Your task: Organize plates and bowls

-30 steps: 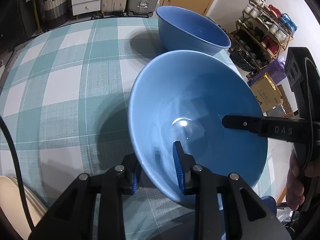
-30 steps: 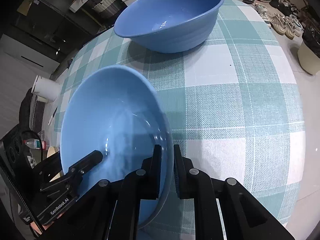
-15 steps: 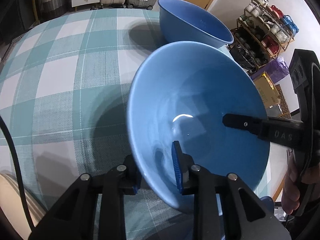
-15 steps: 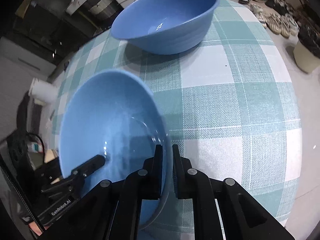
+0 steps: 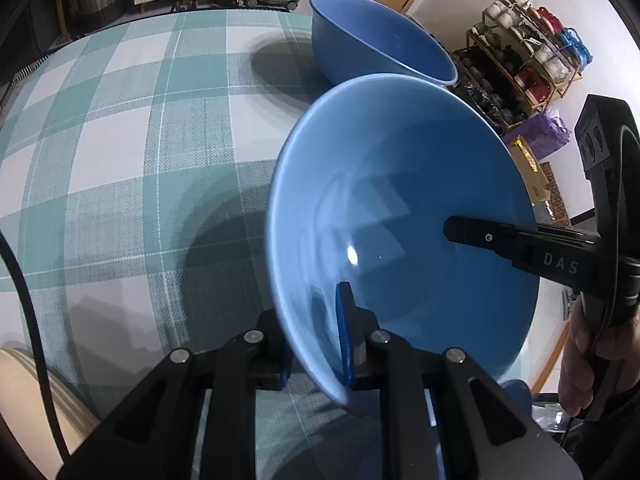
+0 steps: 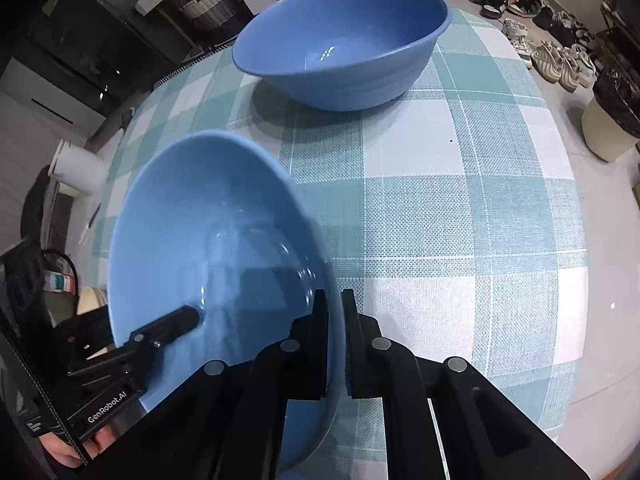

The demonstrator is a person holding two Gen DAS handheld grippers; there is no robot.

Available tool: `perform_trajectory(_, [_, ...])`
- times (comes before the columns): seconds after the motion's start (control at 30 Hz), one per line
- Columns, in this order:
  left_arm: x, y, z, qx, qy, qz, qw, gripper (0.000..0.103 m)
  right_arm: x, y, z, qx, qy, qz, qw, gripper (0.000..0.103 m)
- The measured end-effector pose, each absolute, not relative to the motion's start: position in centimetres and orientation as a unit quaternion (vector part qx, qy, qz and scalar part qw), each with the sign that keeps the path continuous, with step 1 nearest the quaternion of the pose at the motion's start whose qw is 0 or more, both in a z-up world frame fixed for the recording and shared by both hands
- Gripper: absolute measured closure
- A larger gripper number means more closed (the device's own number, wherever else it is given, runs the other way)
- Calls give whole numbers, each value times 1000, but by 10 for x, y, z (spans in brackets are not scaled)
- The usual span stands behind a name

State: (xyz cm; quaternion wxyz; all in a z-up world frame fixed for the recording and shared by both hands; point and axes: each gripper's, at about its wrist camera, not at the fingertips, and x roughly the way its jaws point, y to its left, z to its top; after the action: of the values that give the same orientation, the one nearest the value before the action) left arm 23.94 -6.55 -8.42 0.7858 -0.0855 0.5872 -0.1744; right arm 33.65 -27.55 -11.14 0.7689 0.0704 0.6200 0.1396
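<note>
A tilted blue bowl (image 5: 400,216) is held above the near part of the checked tablecloth (image 5: 120,160). The right gripper (image 6: 336,320) is clamped on its rim; the left gripper (image 5: 316,336) straddles the opposite rim, its jaws closing. A second blue bowl (image 6: 340,40) rests at the far side.

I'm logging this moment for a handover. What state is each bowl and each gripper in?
Near bowl: tilted, empty, rim gripped on two opposite sides.
Far bowl: upright on the checked tablecloth, empty, not held.
Left gripper: jaws closing on the near bowl's rim, one finger inside, one outside.
Right gripper: jaws shut on the near bowl's rim.
</note>
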Motion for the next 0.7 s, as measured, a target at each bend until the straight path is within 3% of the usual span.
perform_trajectory(0.7, [223, -59, -33, -89, 577, -199, 787, 87, 311, -280, -59, 97, 597, 148, 782, 97])
